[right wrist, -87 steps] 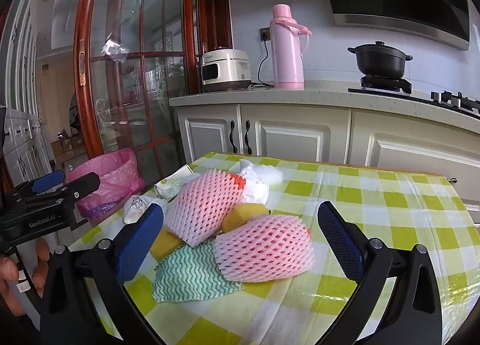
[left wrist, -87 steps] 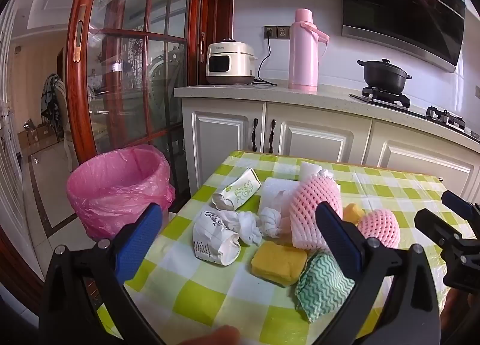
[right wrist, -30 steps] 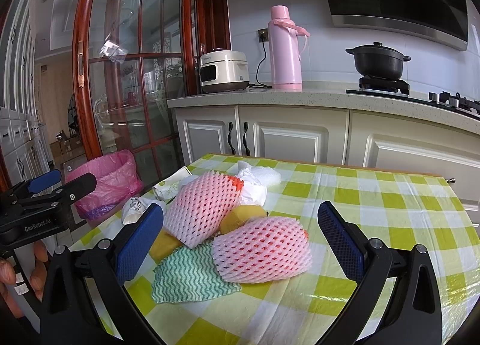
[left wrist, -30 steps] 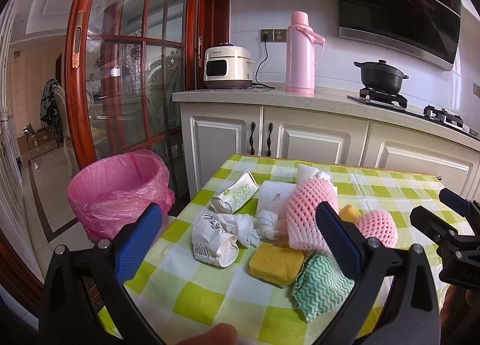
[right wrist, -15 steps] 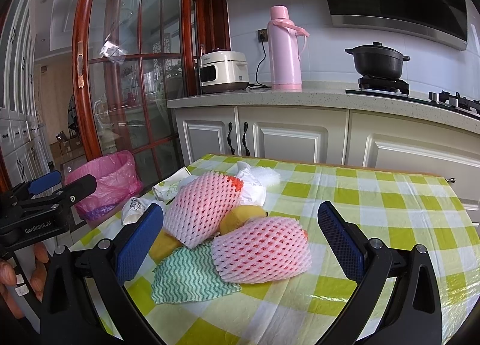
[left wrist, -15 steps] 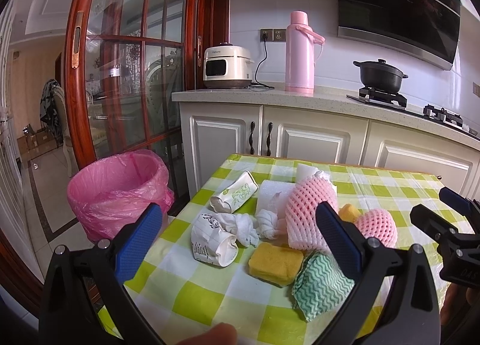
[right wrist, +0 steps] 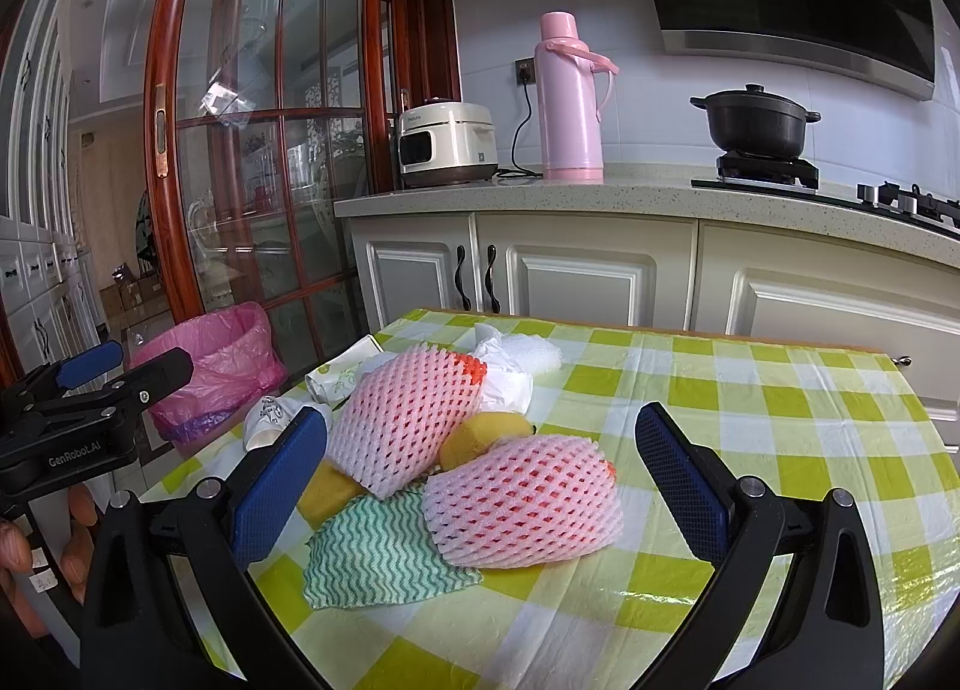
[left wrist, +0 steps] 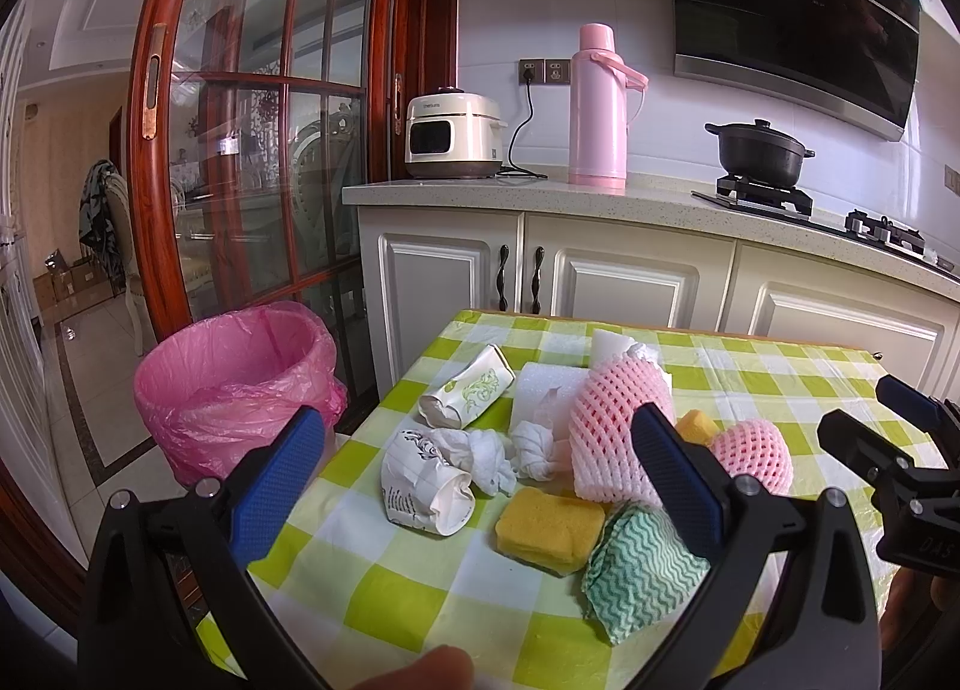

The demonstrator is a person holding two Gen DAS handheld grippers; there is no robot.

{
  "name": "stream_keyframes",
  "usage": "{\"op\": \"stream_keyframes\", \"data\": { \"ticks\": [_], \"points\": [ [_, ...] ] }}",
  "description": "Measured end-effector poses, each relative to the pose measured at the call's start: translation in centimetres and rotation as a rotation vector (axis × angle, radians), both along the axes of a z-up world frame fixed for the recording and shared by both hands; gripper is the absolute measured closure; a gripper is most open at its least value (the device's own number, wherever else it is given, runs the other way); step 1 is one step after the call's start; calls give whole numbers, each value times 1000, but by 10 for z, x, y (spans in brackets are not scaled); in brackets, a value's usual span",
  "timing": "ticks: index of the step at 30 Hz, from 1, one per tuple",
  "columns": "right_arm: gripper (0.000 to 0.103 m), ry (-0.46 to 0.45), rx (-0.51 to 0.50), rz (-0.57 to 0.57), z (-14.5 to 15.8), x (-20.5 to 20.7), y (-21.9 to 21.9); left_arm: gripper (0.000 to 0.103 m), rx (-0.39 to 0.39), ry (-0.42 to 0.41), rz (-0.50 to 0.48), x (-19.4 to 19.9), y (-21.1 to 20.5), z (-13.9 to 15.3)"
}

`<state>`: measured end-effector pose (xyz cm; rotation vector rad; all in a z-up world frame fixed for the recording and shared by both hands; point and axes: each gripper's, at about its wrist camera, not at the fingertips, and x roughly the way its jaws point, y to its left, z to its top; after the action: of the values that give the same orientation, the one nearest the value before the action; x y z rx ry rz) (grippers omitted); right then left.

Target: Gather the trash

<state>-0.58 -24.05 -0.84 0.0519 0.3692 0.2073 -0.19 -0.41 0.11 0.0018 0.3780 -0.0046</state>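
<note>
Both hand-held grippers, left (left wrist: pixel 477 477) and right (right wrist: pixel 480 474), gape wide, holding nothing.

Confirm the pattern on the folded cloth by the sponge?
Green-and-white wavy stripes on the cloth; clearest in the right wrist view.

Checked tablecloth (left wrist: pixel 420 588) carries cups (left wrist: pixel 423 483), sponges (left wrist: pixel 549 528), foam nets (right wrist: pixel 522 501).

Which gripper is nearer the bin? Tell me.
Left. The left gripper hangs at the table's bin-side edge, close to the bin; the right gripper is farther along the table.
</note>
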Motion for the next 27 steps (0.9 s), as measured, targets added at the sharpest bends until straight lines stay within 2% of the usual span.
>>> {"op": "stream_keyframes", "data": {
  "ticks": [17, 19, 27],
  "points": [
    [7, 9, 1, -2, 0, -1, -2, 4, 7, -4, 4, 0, -1, 1],
    [7, 27, -1, -8, -2, -1, -6, 4, 5, 0, -5, 1, -1, 1],
    [7, 194, 8, -46, -29, 21, -17, 4, -4, 36, -20, 7, 6, -10]
  ]
}}
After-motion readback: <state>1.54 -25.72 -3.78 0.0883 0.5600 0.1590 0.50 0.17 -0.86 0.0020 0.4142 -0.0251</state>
